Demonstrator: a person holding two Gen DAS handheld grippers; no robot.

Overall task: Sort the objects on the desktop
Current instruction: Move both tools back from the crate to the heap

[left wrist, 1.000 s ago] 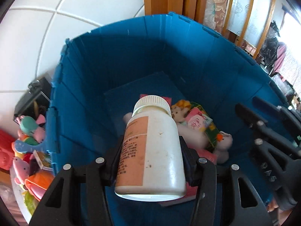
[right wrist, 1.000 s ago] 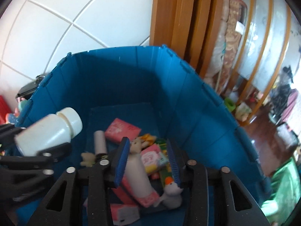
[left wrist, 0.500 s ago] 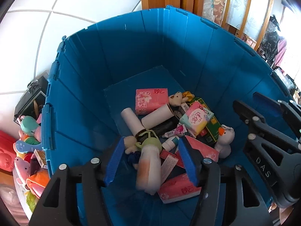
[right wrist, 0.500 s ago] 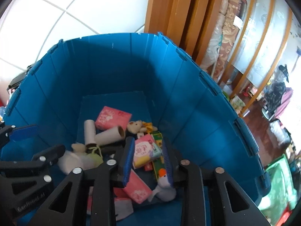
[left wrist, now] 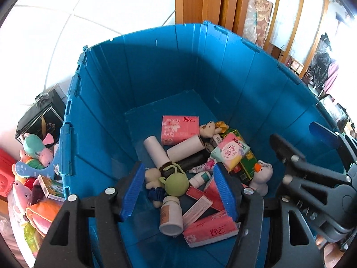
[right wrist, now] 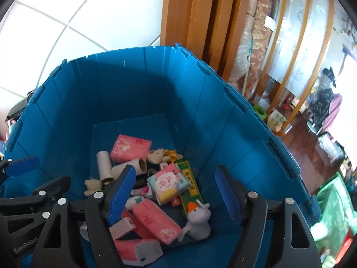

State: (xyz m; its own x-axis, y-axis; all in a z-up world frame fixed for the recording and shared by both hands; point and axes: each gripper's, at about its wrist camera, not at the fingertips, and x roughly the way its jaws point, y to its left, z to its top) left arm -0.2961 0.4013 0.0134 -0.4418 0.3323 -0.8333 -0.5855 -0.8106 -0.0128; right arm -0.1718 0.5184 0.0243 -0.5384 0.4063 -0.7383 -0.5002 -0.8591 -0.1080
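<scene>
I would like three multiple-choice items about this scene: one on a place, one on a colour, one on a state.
1. Where does the white pill bottle lie?
A. on the floor of the blue bin
B. between the left tool's pads
C. on the toys outside the bin

2. What colour is the round ball beside the bottle's cap?
A. red
B. green
C. black

3. What does the right tool hold?
A. a tissue pack
B. the grey plush
C. nothing

Answers: 1 A, it lies on its side among the packs; 2 B, it shows pale green; 3 C, its jaws are opening and nothing is between the pads.
</scene>
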